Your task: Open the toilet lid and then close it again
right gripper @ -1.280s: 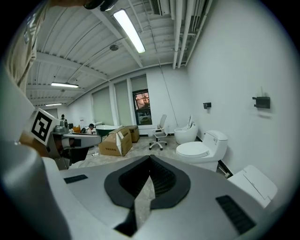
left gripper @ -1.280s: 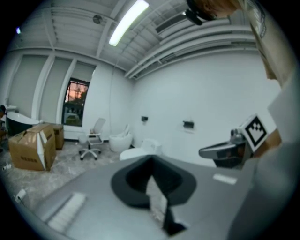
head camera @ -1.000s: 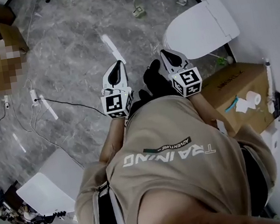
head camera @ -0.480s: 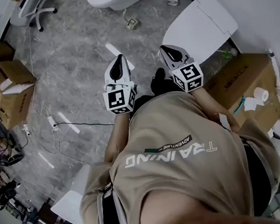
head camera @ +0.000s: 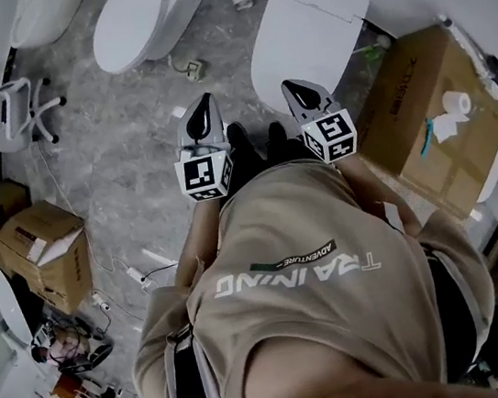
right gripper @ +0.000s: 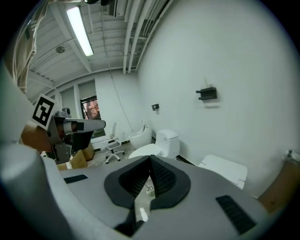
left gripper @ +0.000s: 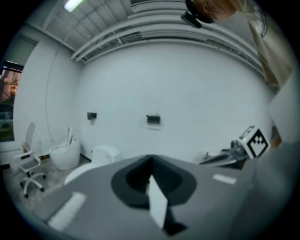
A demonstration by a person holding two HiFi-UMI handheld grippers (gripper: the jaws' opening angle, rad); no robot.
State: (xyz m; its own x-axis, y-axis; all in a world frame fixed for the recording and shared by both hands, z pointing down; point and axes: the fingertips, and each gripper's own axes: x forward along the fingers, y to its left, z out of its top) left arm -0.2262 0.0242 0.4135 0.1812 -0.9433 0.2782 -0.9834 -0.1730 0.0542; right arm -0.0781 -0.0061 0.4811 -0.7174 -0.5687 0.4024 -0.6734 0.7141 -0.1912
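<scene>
A white toilet with its lid (head camera: 309,29) down stands just ahead of me by the wall; in the right gripper view the lid (right gripper: 224,170) shows low at the right. My left gripper (head camera: 202,115) and right gripper (head camera: 304,92) are held side by side in the air, short of the toilet's front edge. The right one is over the lid's near end, the left one over the floor beside it. Neither touches the toilet. Both are shut with nothing between the jaws, as the left gripper (left gripper: 151,164) and right gripper (right gripper: 150,161) show in their own views.
A second toilet (head camera: 144,16) and a third (head camera: 45,11) stand further left. A large cardboard box (head camera: 423,121) with a paper roll (head camera: 457,102) sits right of the toilet. A white chair (head camera: 20,109), cardboard boxes (head camera: 45,252) and cables lie on the grey floor at the left.
The person has stepped toward the wall; the closed toilet now lies straight ahead of the grippers. Both grippers stay shut and side by side.
</scene>
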